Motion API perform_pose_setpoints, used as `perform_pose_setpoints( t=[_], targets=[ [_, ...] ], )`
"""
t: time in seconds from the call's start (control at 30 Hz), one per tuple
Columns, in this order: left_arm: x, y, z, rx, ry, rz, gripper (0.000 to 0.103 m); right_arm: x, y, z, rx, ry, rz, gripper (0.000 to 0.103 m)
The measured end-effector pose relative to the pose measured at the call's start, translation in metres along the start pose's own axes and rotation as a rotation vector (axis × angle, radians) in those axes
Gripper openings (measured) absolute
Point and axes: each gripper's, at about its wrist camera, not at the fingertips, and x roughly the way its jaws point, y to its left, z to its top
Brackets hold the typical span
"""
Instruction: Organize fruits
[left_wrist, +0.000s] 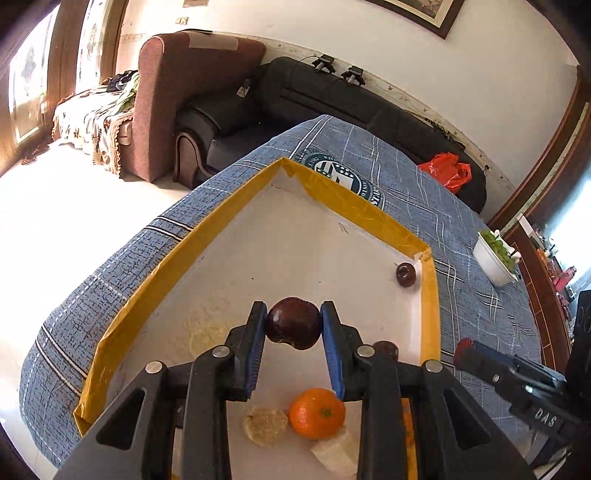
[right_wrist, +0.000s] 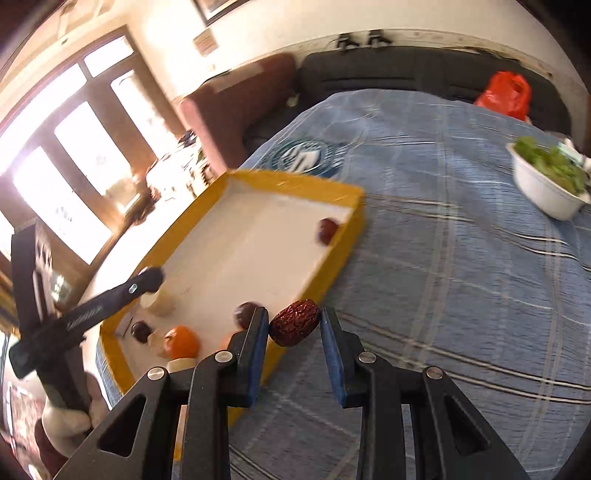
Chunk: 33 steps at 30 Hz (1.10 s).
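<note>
Left wrist view: our left gripper (left_wrist: 294, 325) clamps a dark plum (left_wrist: 293, 324) above the yellow-rimmed tray (left_wrist: 155, 277); an orange (left_wrist: 317, 412) lies near the tray's near edge, another plum (left_wrist: 405, 274) in its far right corner.

Right wrist view: our right gripper (right_wrist: 294, 325) pinches a wrinkled red date (right_wrist: 294, 322) just over the tray's right edge; a white bowl (right_wrist: 546, 195) of greens sits by the table's far right edge.

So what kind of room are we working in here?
Most likely a home living room: a black sofa along the wall, a brown armchair beside it, and a framed picture above. The tray sits on a cloth-covered table.
</note>
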Motion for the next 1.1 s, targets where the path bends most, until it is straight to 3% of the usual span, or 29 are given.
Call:
perform_pose_setpoints(
  t=[0.13, 0.2, 0.27, 0.3, 0.4, 0.47, 0.67, 0.8, 0.9, 1.03, 1.1],
  targets=[
    [0.01, 0.014, 0.001, -0.04, 0.023, -0.02, 0.033, 0.027, 0.029, -0.003, -0.043, 0.051, 0.025, 0.033],
    [0.005, 0.018, 0.0, -0.052, 0.008, -0.034, 0.045, 0.037, 0.04, -0.004, -0.061, 0.063, 0.036, 0.033],
    [-0.002, 0.02, 0.0, -0.063, -0.017, -0.032, 0.069, 0.043, 0.049, -0.004, -0.079, 0.071, 0.042, 0.034],
    [-0.006, 0.021, 0.001, -0.069, -0.027, -0.033, 0.071, 0.045, 0.053, -0.003, -0.086, 0.072, 0.044, 0.034],
    [-0.018, 0.026, 0.001, -0.088, -0.053, -0.045, 0.073, 0.052, 0.058, -0.003, -0.087, 0.076, 0.055, 0.037],
    [-0.025, 0.029, 0.0, -0.1, -0.065, -0.048, 0.075, 0.052, 0.06, -0.004, -0.077, 0.073, 0.067, 0.046],
    [-0.048, 0.027, -0.008, -0.111, -0.116, -0.036, 0.077, 0.038, 0.057, -0.003, -0.06, 0.029, 0.056, 0.047],
    [-0.069, 0.007, -0.016, -0.064, -0.181, 0.033, 0.078, 0.01, 0.049, -0.011, -0.039, -0.021, 0.039, 0.047],
    [-0.085, -0.019, -0.025, 0.004, -0.245, 0.131, 0.088, -0.014, 0.041, -0.022, -0.03, -0.075, -0.003, 0.049],
    [-0.107, -0.05, -0.039, 0.043, -0.325, 0.177, 0.101, -0.044, 0.027, -0.039, 0.001, -0.152, -0.064, 0.053],
    [-0.115, -0.066, -0.046, 0.062, -0.348, 0.203, 0.103, -0.058, 0.022, -0.047, 0.003, -0.193, -0.111, 0.056]
  ],
)
